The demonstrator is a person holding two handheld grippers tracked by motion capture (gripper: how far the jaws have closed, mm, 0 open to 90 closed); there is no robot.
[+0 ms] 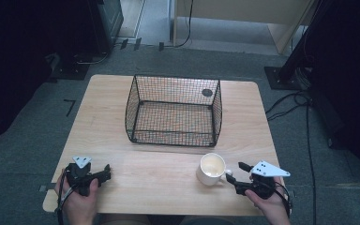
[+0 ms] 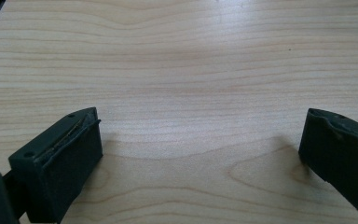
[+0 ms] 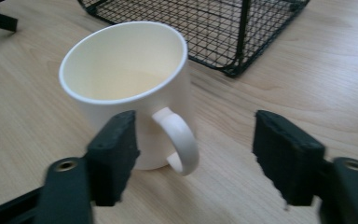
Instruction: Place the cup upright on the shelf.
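A cream mug (image 1: 212, 168) stands upright on the wooden table (image 1: 159, 173), in front of the basket's right corner, its handle (image 3: 179, 140) turned toward my right gripper (image 1: 236, 173). That gripper is open, and in the right gripper view (image 3: 193, 149) the handle sits between the two jaws without touching either. My left gripper (image 1: 107, 171) rests at the table's front left, held in a hand. Its jaws are wide open over bare wood (image 2: 200, 135) with nothing between them.
A black wire basket (image 1: 174, 111), empty, stands in the middle of the table toward the back. Bare wood stretches between the two grippers. Cables and dark equipment stands (image 1: 290, 70) lie on the grey floor around the table.
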